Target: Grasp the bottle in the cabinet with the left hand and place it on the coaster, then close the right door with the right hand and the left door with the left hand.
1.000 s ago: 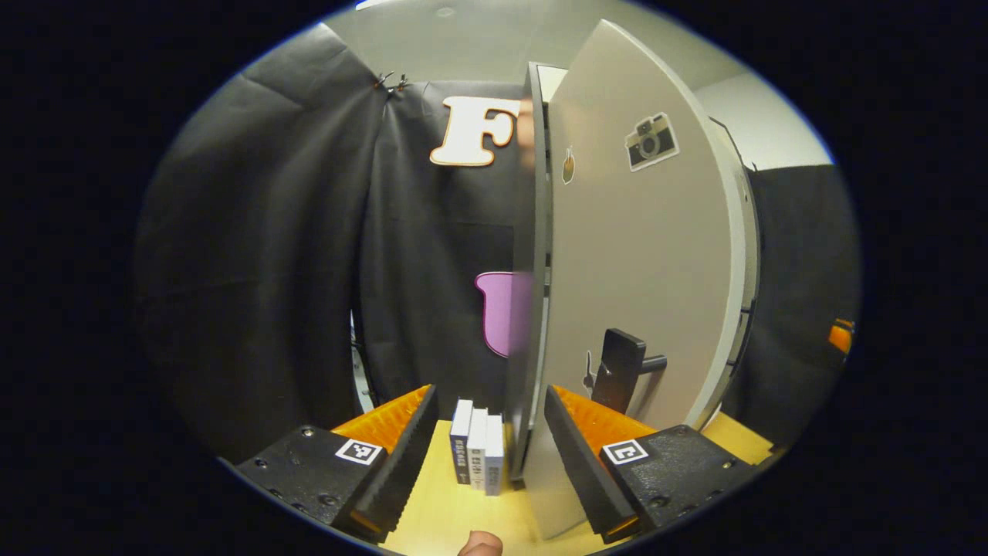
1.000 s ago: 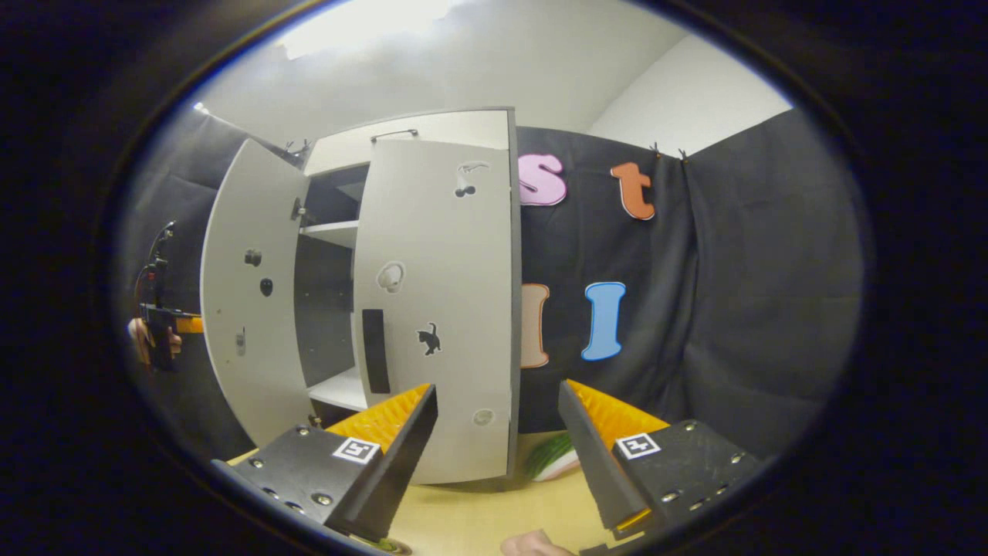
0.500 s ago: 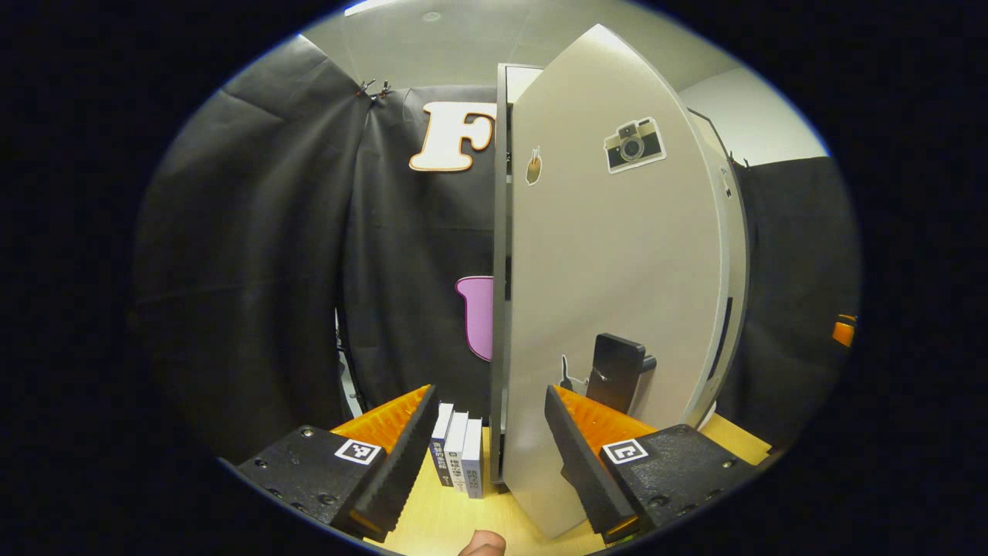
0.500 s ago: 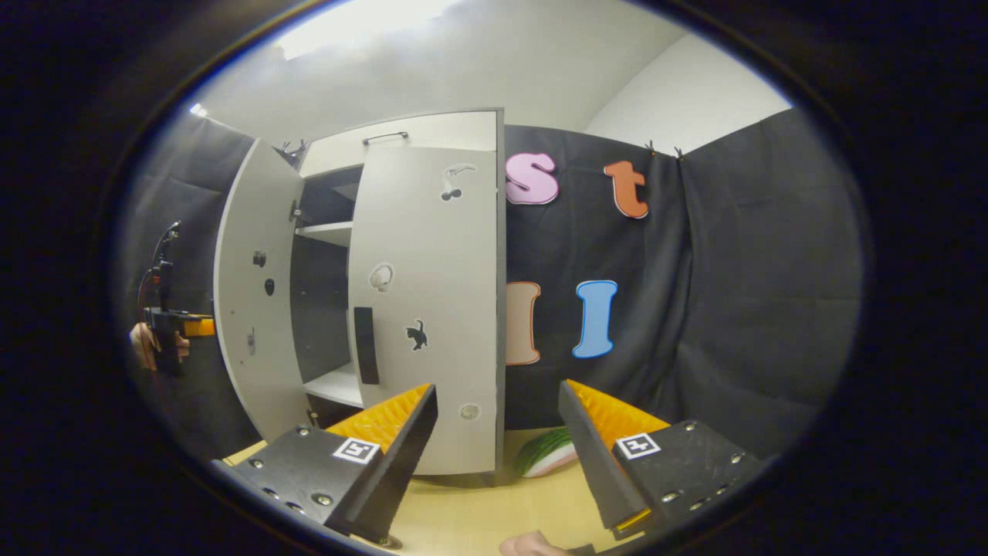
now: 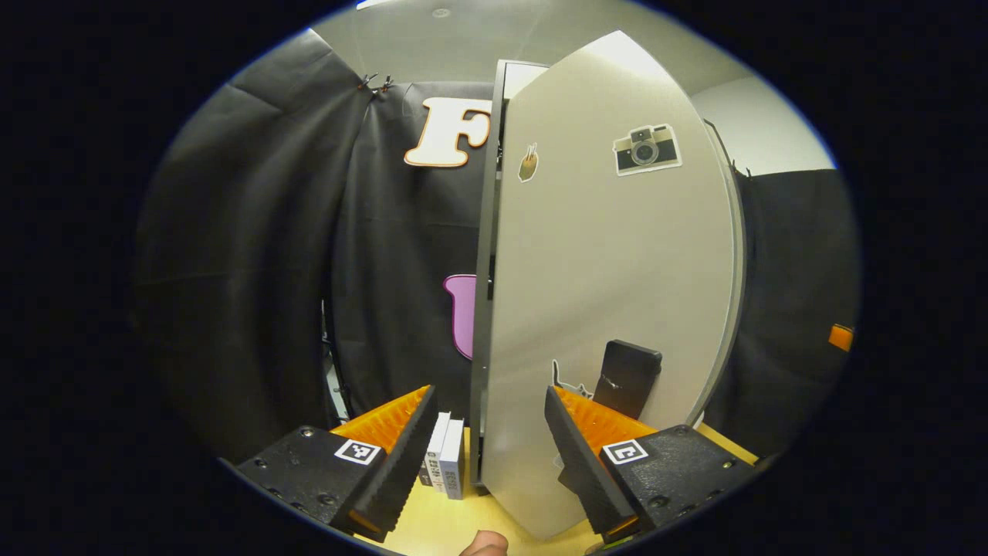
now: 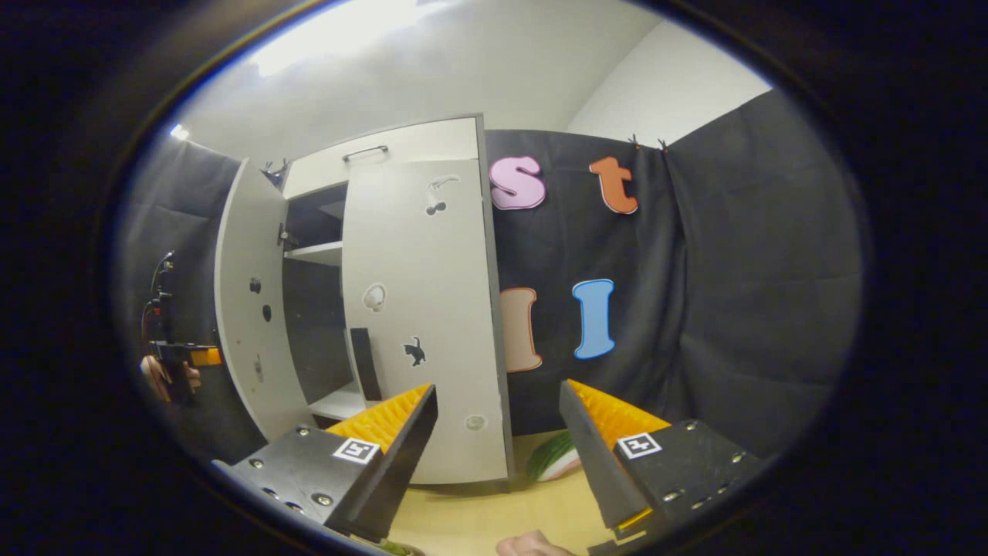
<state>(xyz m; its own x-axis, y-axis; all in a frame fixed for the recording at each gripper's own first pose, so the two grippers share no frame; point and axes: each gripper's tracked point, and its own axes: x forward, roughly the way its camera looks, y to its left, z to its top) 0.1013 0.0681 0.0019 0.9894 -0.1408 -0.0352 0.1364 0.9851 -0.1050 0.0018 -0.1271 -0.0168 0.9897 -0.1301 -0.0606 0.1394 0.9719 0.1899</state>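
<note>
In the left gripper view the grey left door (image 5: 610, 270) of the cabinet stands close ahead, its outer face with a camera sticker turned toward me. Its black handle (image 5: 629, 377) sits just above my right finger. My left gripper (image 5: 490, 455) is open, and the door's hinge edge and lower face lie across the gap between the fingers. In the right gripper view the right door (image 6: 421, 324) lies flat against the cabinet (image 6: 386, 150), while the left door (image 6: 247, 309) stands ajar. The left gripper (image 6: 185, 359) and the hand holding it are behind that door. My right gripper (image 6: 498, 455) is open and holds nothing.
Three small books (image 5: 444, 463) stand on the wooden tabletop (image 5: 432, 525) left of the cabinet. A green and pink slice-shaped object (image 6: 557, 462) lies on the table to the right of the cabinet. Black cloth walls close in on both sides.
The left door has swung further toward the cabinet, and its outer face fills more of the left gripper view. The right gripper has shifted slightly; both grippers stay open.
</note>
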